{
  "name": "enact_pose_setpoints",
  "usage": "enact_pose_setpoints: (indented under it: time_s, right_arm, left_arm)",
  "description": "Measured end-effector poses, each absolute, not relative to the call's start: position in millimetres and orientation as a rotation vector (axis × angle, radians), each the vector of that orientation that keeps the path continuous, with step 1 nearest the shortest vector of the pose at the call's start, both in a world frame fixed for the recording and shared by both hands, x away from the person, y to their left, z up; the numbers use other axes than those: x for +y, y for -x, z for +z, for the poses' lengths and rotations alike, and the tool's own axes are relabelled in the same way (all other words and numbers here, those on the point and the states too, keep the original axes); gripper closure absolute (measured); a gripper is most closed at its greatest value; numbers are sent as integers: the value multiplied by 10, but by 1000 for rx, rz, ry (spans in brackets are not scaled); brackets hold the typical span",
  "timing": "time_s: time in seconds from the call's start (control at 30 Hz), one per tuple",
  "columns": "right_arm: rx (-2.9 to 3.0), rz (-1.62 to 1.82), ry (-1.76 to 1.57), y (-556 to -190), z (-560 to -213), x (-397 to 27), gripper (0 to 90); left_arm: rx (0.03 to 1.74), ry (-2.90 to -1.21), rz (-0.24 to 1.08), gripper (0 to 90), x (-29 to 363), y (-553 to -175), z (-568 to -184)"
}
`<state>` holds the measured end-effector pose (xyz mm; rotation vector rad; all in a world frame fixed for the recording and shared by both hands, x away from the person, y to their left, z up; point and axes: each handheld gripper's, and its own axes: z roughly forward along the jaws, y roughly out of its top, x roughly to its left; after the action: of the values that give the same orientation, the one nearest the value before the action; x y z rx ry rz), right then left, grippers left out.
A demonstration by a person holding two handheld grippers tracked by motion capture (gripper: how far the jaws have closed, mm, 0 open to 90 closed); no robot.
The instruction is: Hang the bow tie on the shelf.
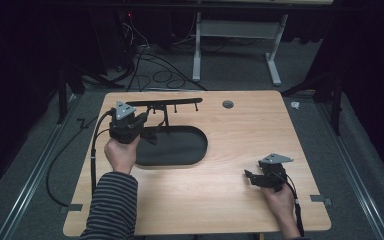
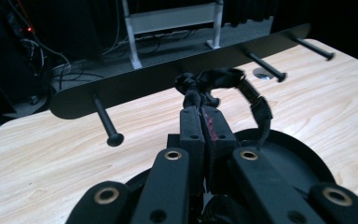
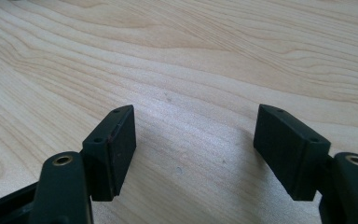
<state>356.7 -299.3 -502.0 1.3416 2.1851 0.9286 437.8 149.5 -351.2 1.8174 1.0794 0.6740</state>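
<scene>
- Left gripper [image 1: 147, 120]: held over the far-left part of the table [image 1: 240, 200], above the far end of the black oval tray [image 1: 190, 150]. Its jaws are pressed together on a black strap-like item [image 2: 223, 81], seemingly a band or watch strap; its exact kind cannot be told.
- Black strap-like item: pinched at one end, raised off the tray; the free end loops forward and hangs down at the right of the jaws in the left gripper view.
- Peg rack [image 2: 168, 77]: a black bar with projecting pegs, standing along the table's far edge, just beyond the held item.
- Right gripper [image 1: 252, 177]: rests near the table's near-right corner, jaws spread wide with bare wood between them, holding nothing.
- Step in hand, as judged: carrying the item toward the rack for hanging.
- Next move, as judged: align the loop with one peg [image 2: 106, 122], slide it over the knobbed tip, then release.
</scene>
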Motion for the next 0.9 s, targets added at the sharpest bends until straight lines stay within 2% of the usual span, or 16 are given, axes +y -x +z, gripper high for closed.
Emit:
enact_pose_setpoints:
  time_s: [0.9]
  right_arm:
    - [2185,930,-1342,-3567,-5020,-2994,312]
  left_arm:
    - [1199,-1776,746,878,1428,-4539,-3625]
